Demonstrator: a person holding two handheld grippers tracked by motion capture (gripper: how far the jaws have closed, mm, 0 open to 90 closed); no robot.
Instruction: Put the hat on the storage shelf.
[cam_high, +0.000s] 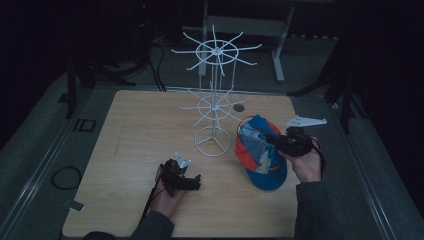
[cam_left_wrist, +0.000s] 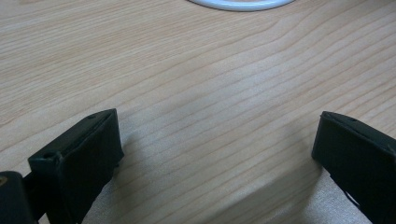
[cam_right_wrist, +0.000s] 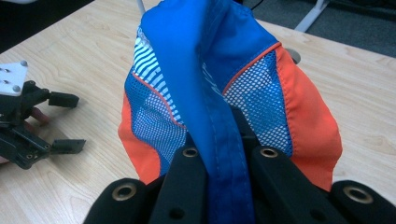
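A blue and orange mesh cap (cam_high: 262, 155) lies at the table's right, partly lifted, next to a white wire hanging stand (cam_high: 214, 95). My right gripper (cam_high: 280, 142) is shut on the cap's blue edge; in the right gripper view the blue fabric (cam_right_wrist: 224, 140) is pinched between the two jaws. My left gripper (cam_high: 192, 182) rests low over the wood near the front, left of the cap, open with bare table between its fingers (cam_left_wrist: 79, 158). The stand's round white base (cam_left_wrist: 240, 3) lies just ahead of it.
The wooden table (cam_high: 140, 130) has free room on its left half. The stand's base ring (cam_high: 211, 141) sits mid-table with spokes fanning above. A small round disc (cam_high: 239, 107) lies behind the stand. Dark floor, cables and a frame surround the table.
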